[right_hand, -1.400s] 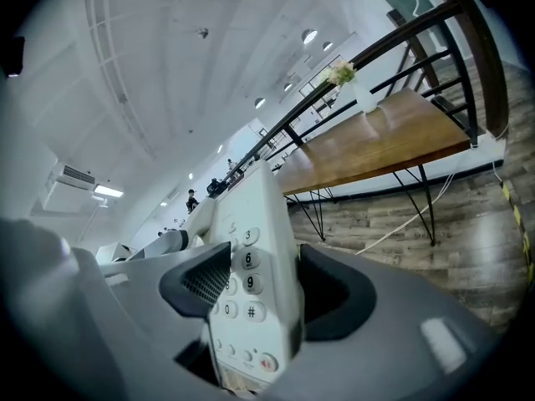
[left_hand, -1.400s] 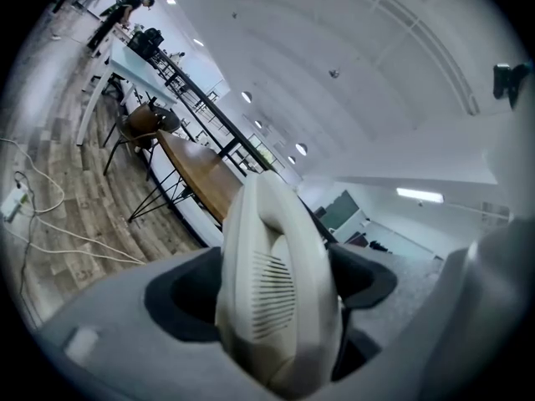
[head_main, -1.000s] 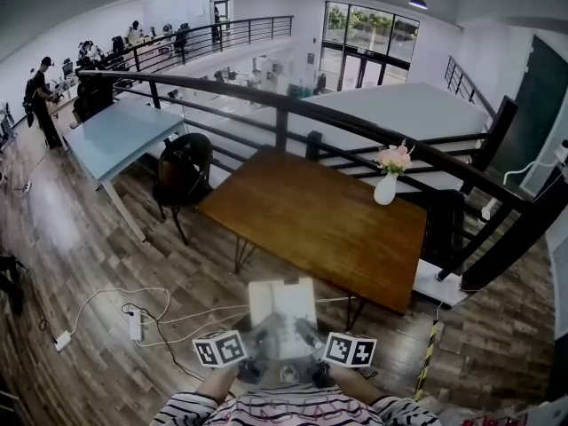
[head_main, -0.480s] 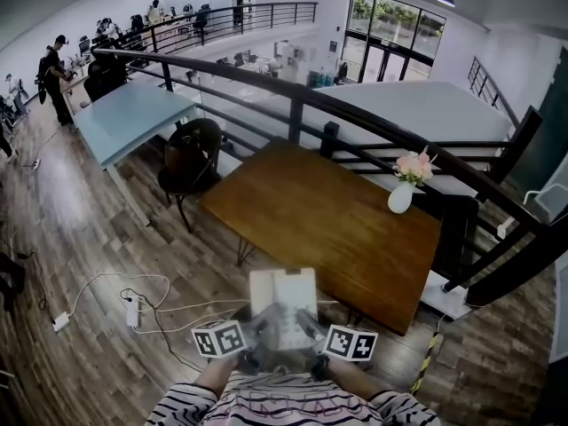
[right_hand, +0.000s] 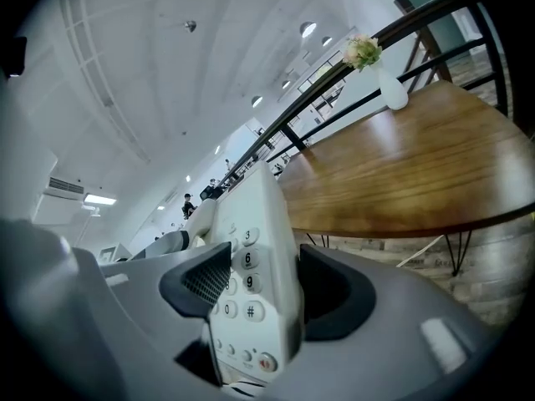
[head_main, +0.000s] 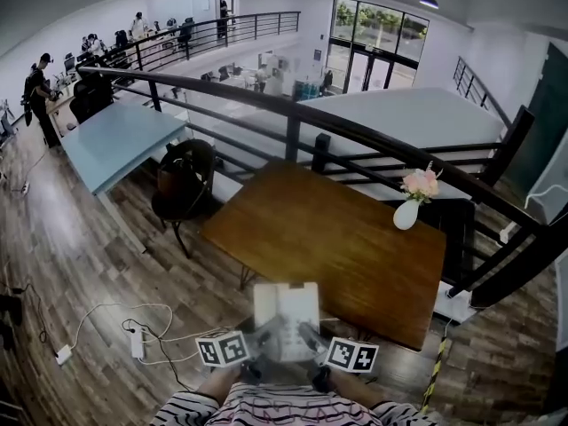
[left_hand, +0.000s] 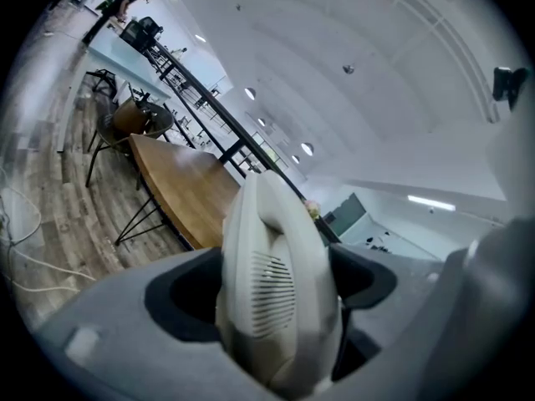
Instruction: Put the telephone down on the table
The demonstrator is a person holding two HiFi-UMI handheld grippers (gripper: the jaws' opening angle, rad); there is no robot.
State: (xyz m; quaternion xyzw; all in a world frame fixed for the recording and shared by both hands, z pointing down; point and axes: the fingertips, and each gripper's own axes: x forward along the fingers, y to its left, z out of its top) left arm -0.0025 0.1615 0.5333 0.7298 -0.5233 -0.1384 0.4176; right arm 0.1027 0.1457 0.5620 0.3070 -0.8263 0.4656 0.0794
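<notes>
A white desk telephone [head_main: 285, 316] with its handset is held in the air in front of me, short of the near edge of the brown wooden table [head_main: 337, 238]. My left gripper [head_main: 253, 355] is shut on the handset side of the telephone [left_hand: 272, 291]. My right gripper [head_main: 312, 358] is shut on the keypad side of the telephone [right_hand: 251, 291], with the number keys showing. In the right gripper view the table [right_hand: 418, 170] lies ahead and to the right.
A white vase of flowers [head_main: 410, 204] stands at the table's far right. A dark railing [head_main: 355, 136] runs behind the table. A black chair [head_main: 182, 180] and a light blue table [head_main: 115, 140] stand to the left. Cables and a power strip [head_main: 135, 344] lie on the wooden floor.
The telephone stays gripped by both grippers. The table has drawn slightly nearer and shifted a little right in the head view as I move.
</notes>
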